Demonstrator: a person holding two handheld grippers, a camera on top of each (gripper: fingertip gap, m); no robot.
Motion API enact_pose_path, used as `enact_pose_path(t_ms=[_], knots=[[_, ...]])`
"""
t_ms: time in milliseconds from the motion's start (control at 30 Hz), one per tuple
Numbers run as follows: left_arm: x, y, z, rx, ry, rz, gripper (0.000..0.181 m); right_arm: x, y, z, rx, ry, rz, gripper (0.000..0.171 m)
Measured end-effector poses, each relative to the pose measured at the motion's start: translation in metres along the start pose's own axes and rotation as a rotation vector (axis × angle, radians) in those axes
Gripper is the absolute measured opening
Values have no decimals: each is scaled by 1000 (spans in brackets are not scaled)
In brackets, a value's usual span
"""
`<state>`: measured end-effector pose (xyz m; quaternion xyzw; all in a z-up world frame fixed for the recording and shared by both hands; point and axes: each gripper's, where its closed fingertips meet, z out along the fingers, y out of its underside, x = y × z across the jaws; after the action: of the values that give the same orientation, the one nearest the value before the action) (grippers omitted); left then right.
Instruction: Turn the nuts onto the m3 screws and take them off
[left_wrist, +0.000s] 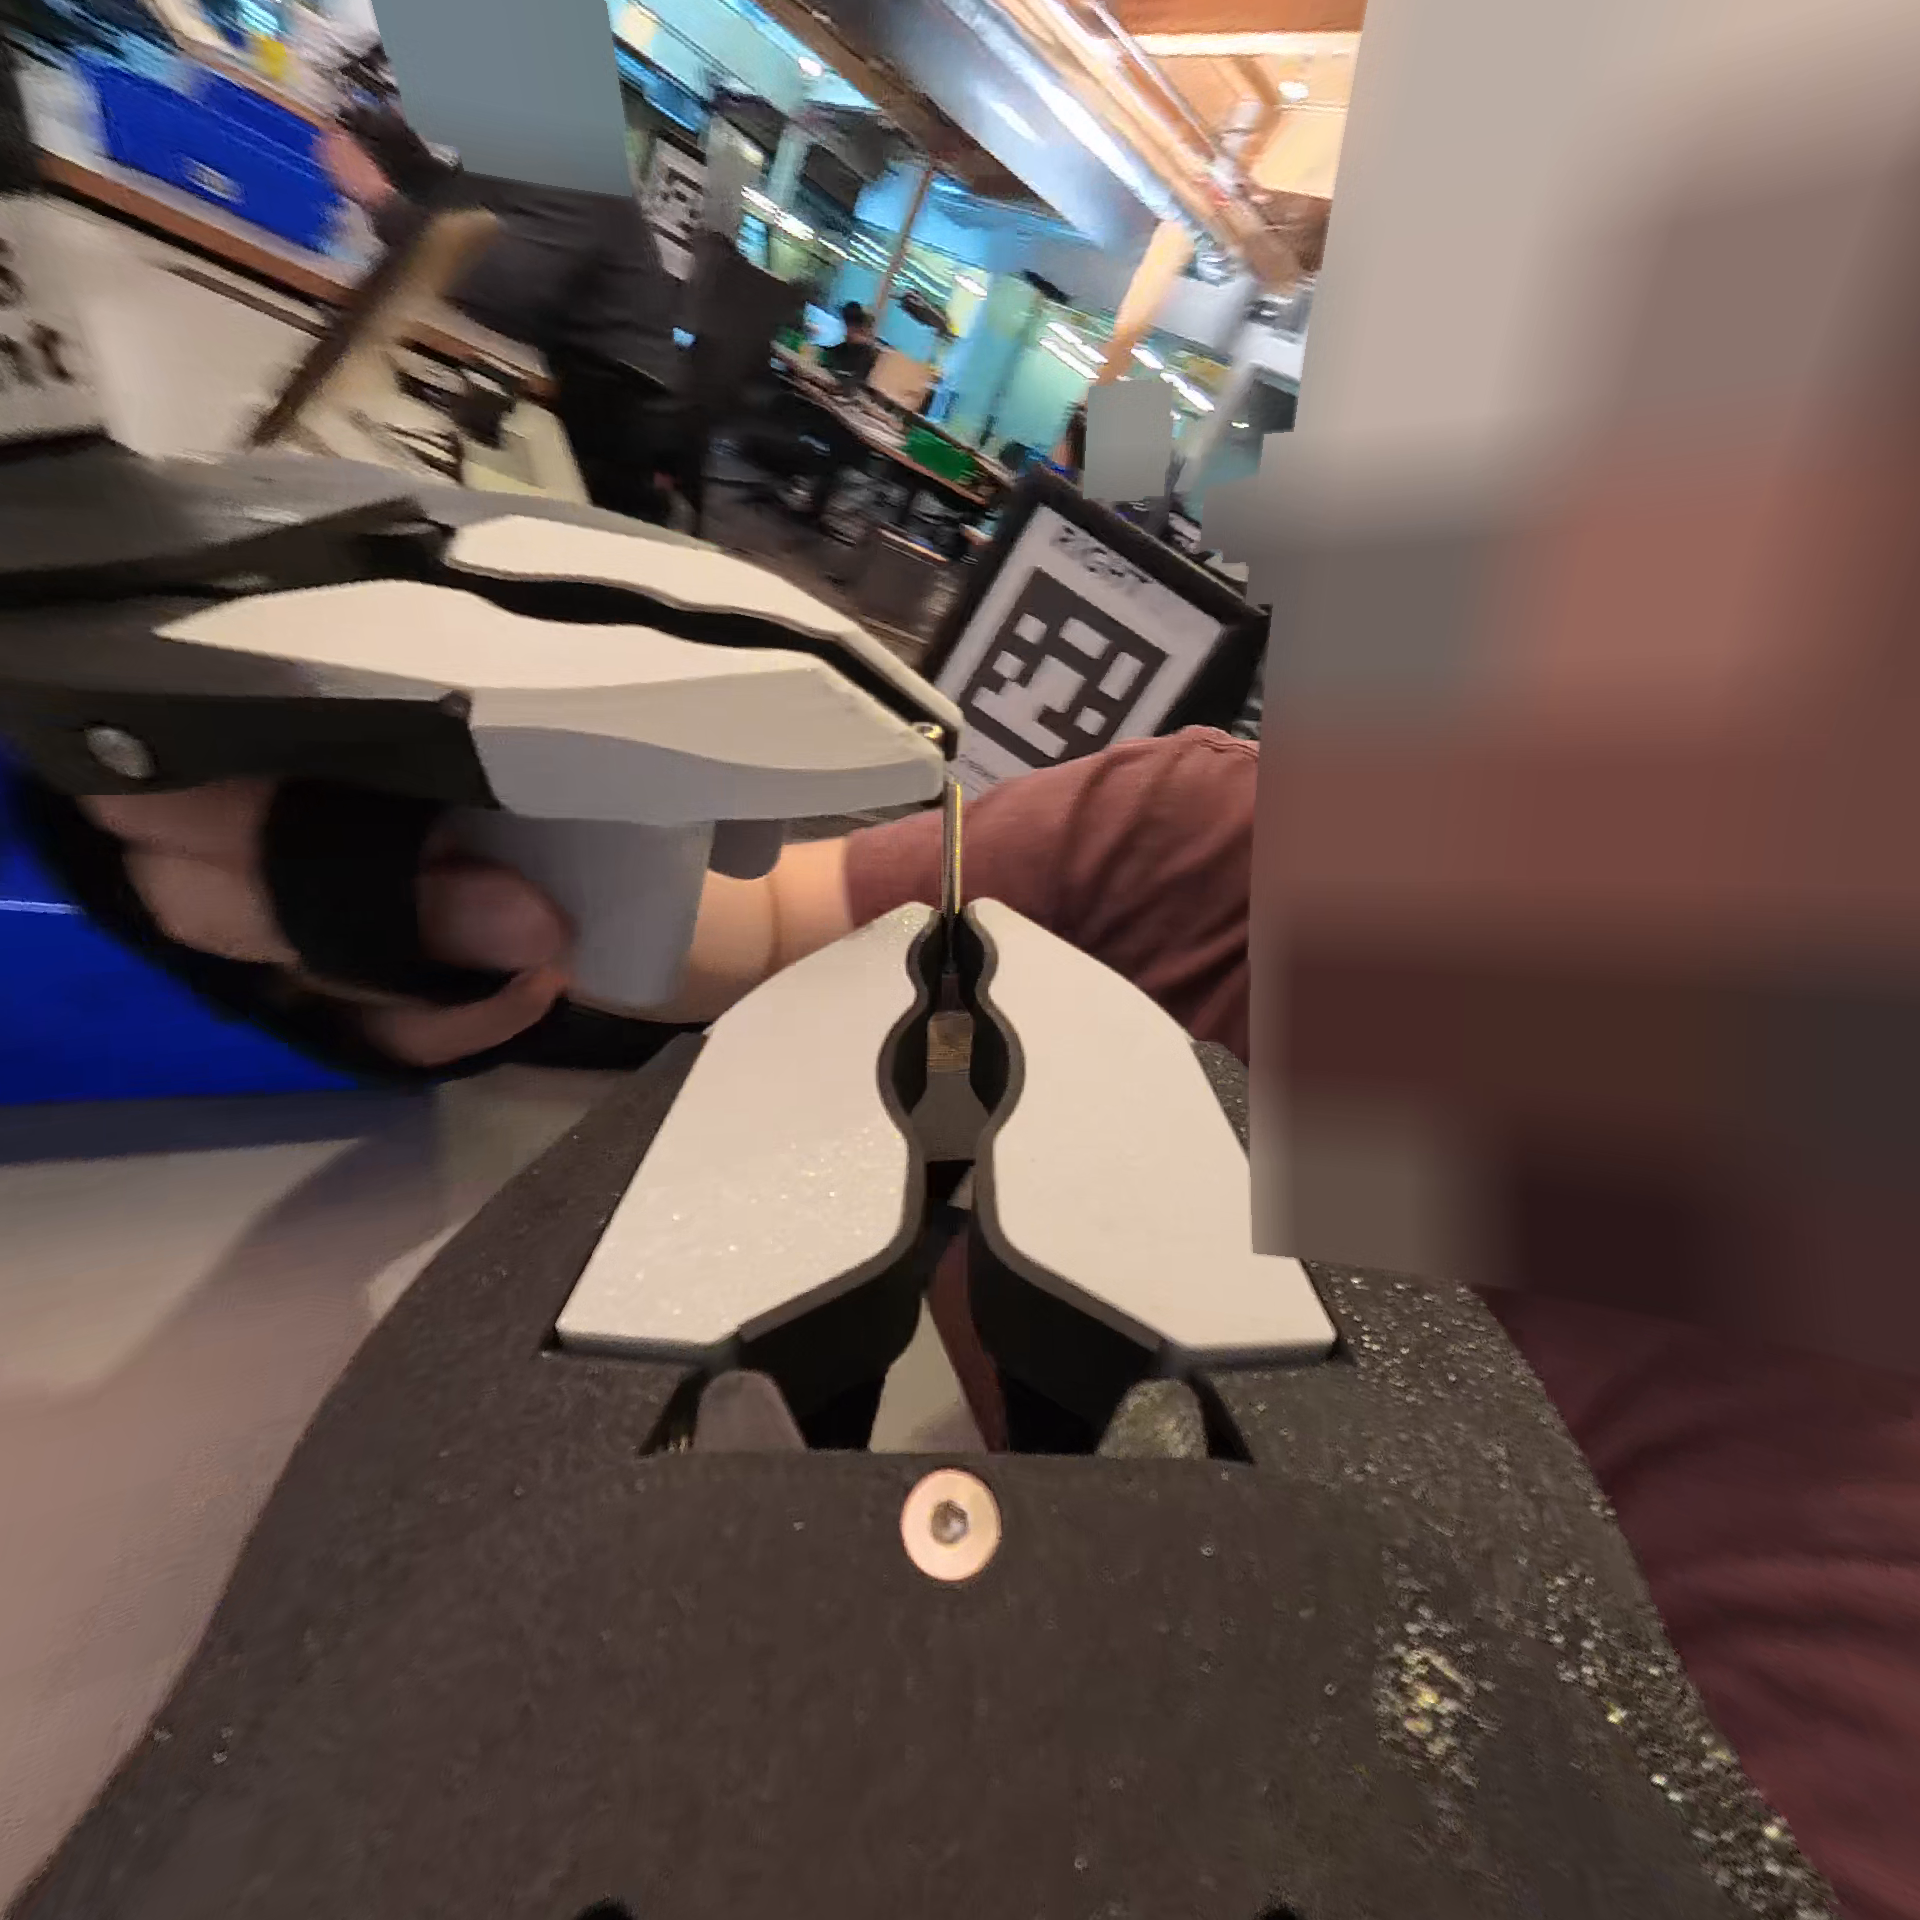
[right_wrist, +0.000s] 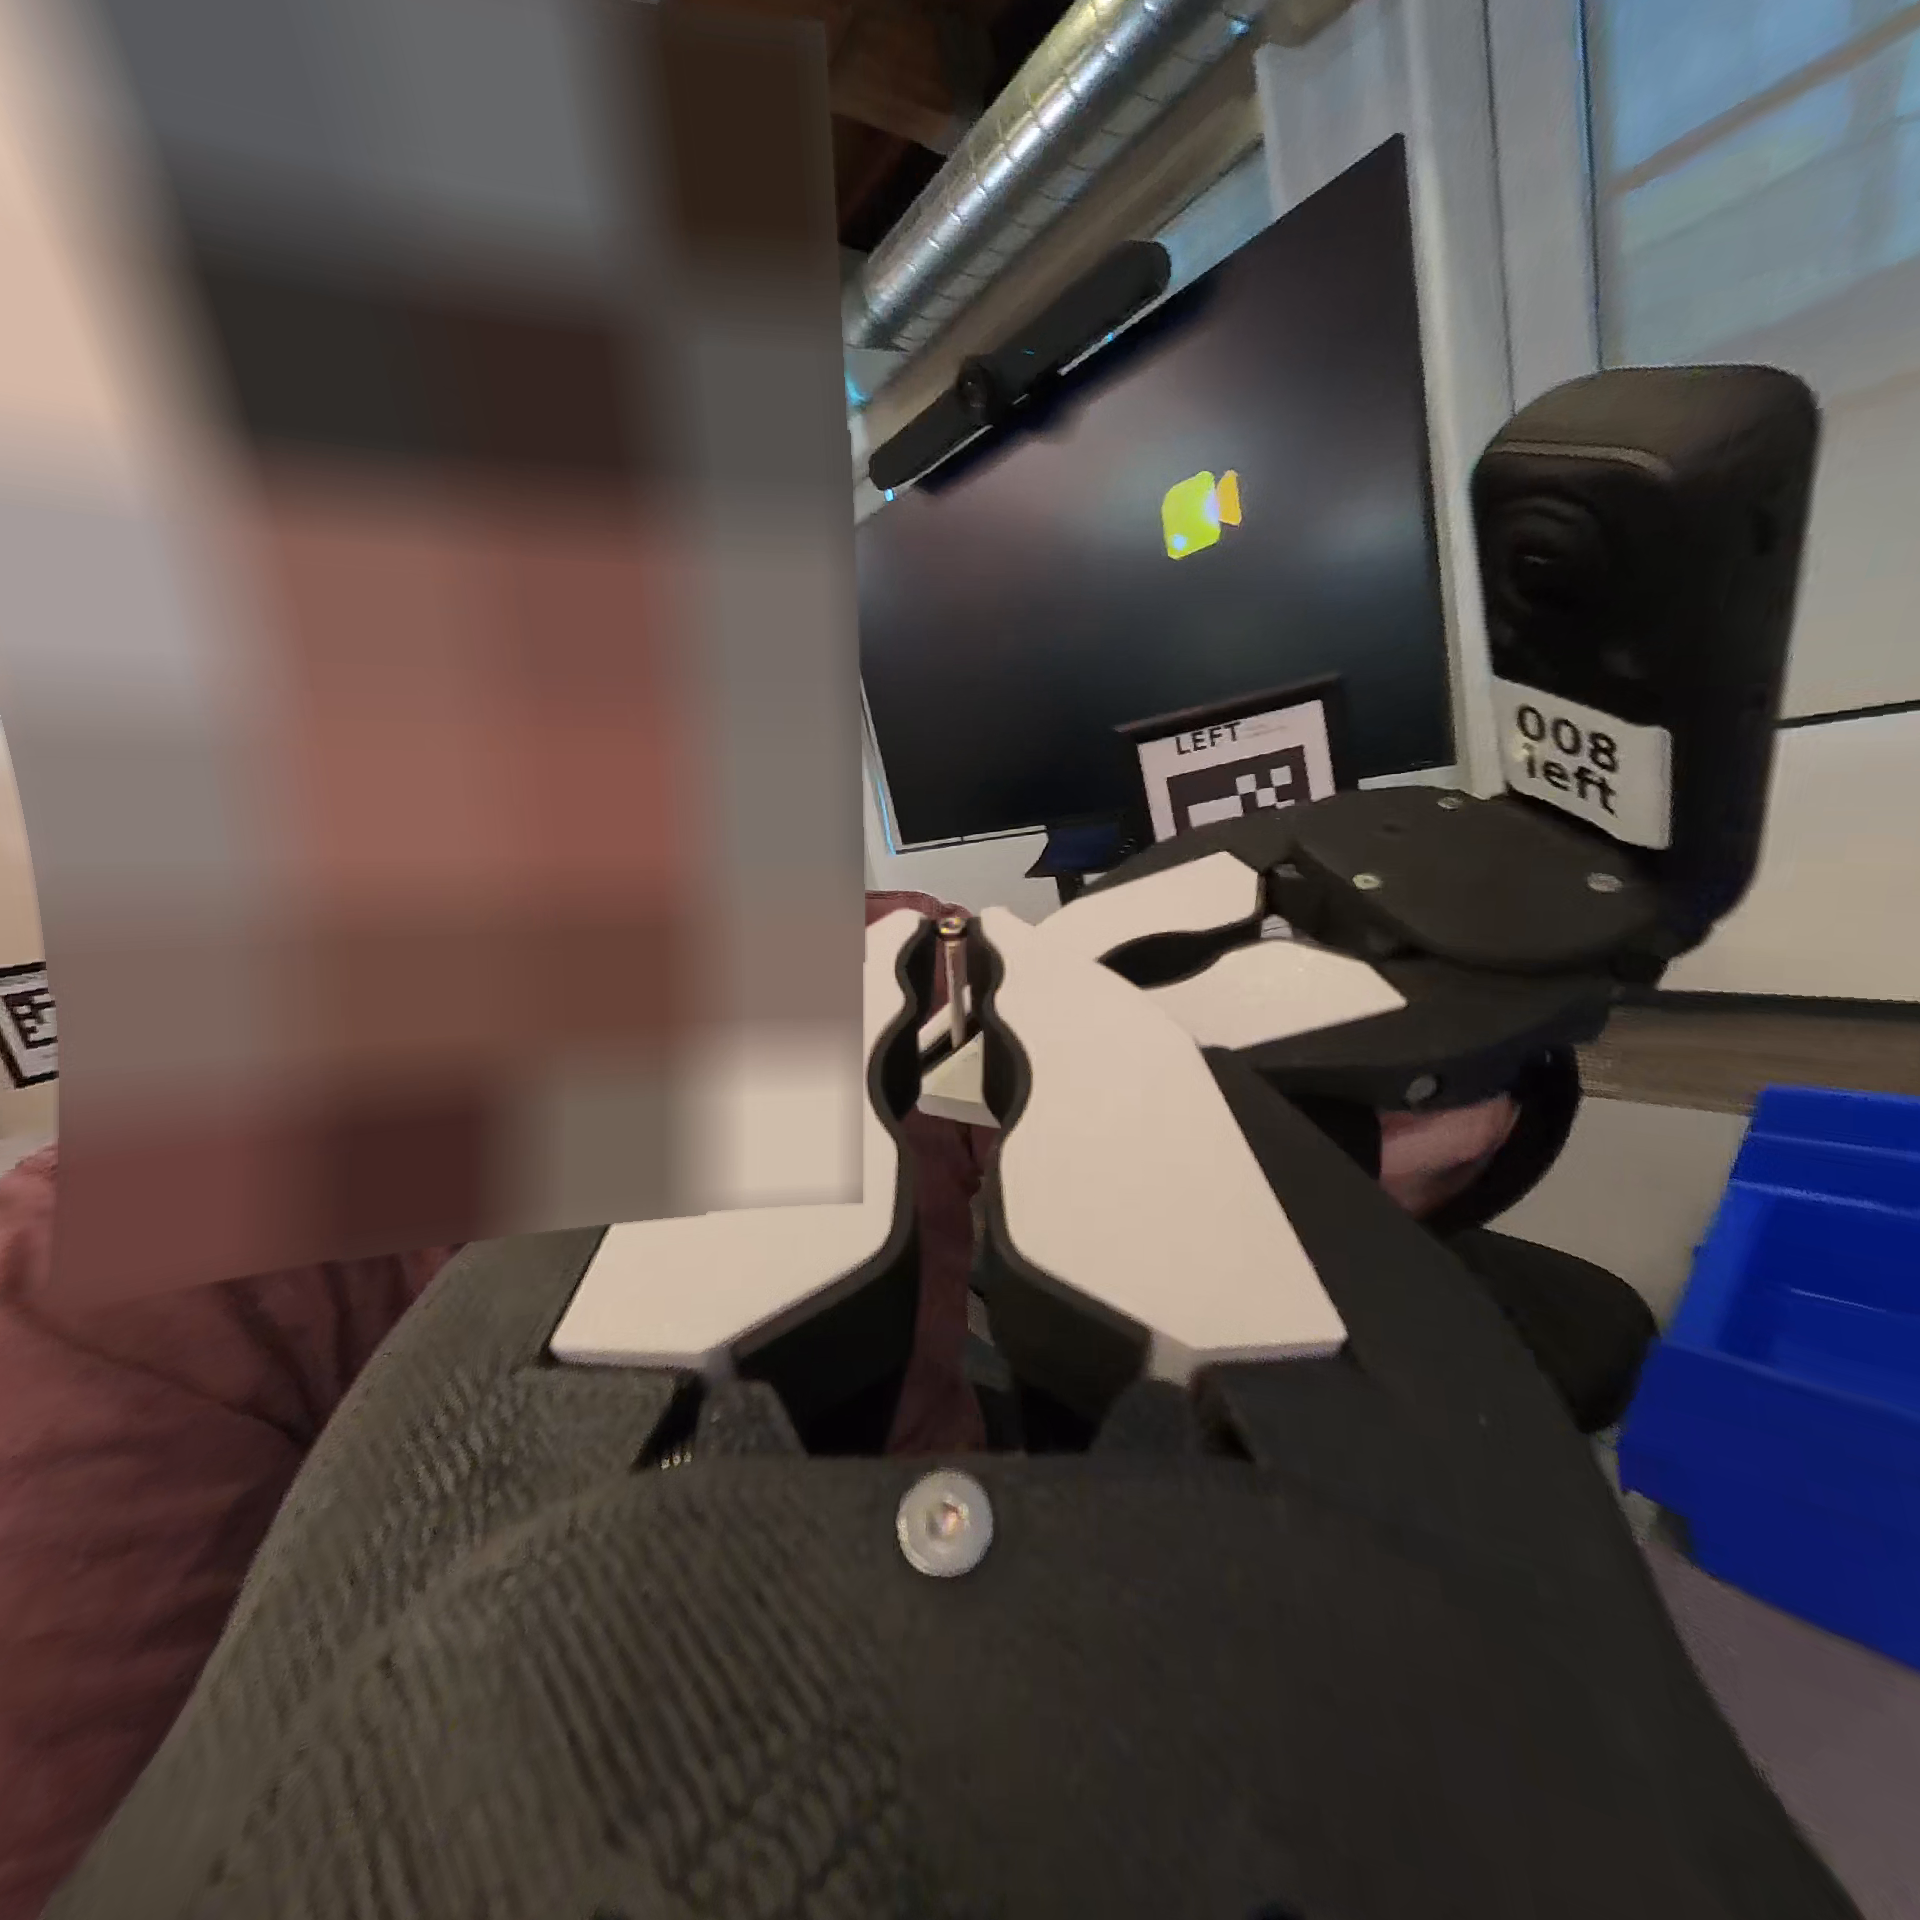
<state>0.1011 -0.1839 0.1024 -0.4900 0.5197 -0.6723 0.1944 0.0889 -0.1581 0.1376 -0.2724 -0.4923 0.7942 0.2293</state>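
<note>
The left gripper was pinched shut on a thin screw. The right gripper squeezed the screw's other end, both held up together.

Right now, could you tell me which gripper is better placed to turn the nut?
Probably the left gripper: it is shut on what looks like the nut, with the screw running into it, while the right gripper clamps the screw near its head.

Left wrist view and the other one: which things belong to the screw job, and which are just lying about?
In use: screw, left gripper, right gripper, both shut on it.
Lying about: blue bins, dark screen, marker card.
</note>
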Motion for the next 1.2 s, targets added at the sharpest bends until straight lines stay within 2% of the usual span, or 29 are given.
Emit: enact_pose_path(t_ms=[167,233,267,333,433,500,533,633,767,900,1100,1200], knots=[[-13,9,3,-52,-70,22,2,0,-3,-1,-30,56,-37,6],[-15,7,-1,-49,-102,34,2,1,-10,-12,-101,182,-62,6],[-18,5,-4,-48,-136,42,2,6,-10,-25,-183,321,-78,6],[-25,5,-10,-55,-210,59,2,13,1,-74,-429,669,-69,6],[-29,4,-17,-70,-266,73,2,-10,31,-183,-791,1173,61,6],[-30,3,-19,-75,-284,83,2,-44,63,-250,-1009,1379,238,6],[-31,3,-20,-80,-291,86,2,-60,80,-273,-1081,1425,351,7],[-34,4,-23,-92,-318,91,2,-86,117,-316,-1128,1466,655,7],[-35,3,-27,-84,-326,89,2,-97,157,-336,-1151,1355,927,7],[-34,2,-28,-82,-331,92,2,-91,169,-329,-1100,1247,960,7],[-33,4,-26,-96,-327,95,2,-91,171,-333,-1052,1270,1010,7],[-33,5,-24,-103,-324,95,2,-91,172,-336,-1019,1281,1038,13]])
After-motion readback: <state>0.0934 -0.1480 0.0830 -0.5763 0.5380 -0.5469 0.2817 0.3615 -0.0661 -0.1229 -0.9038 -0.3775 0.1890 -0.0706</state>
